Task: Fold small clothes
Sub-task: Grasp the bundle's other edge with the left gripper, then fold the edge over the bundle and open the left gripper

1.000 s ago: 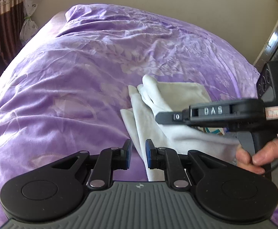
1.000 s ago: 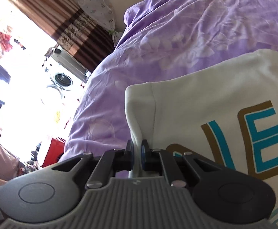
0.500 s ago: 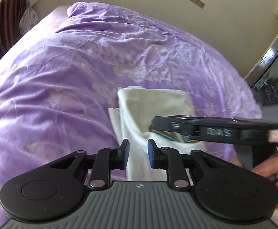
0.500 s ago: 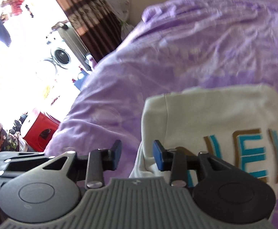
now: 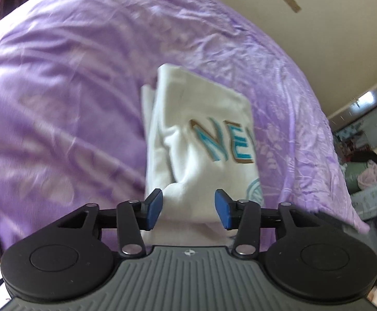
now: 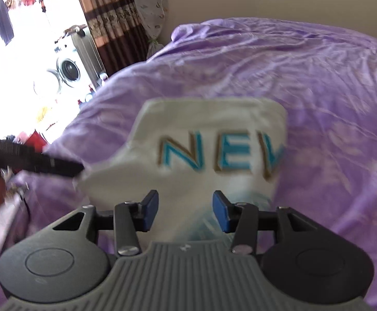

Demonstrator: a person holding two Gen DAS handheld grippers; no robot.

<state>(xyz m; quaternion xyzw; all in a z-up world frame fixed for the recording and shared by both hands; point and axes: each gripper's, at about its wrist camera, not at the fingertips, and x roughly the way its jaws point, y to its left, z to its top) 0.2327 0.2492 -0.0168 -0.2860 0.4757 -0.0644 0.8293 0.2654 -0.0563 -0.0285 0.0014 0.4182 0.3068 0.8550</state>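
Nearest in the left wrist view, the left tongs (image 5: 188, 208) stand released, their blue pads having just been spreading apart. A soft hump of the white shirt (image 5: 201, 140) rises between the pads, but neither pad presses on it.

The right tongs (image 6: 186, 211) are likewise released, having just been opening, with the shirt's near edge lying below the gap and nothing gripped.

The shirt rests folded on the purple bed cover (image 6: 331, 90), directly ahead of both tongs. From the left tongs its long axis runs away and slightly right, with the teal lettering (image 5: 224, 142) on its right half and a stack of folded layers along its left edge. From the right tongs the lettering reads almost straight across.

The left tongs appear nearer the cloth, already astride that hump, so a further fold or a smoothing press would likely start there.
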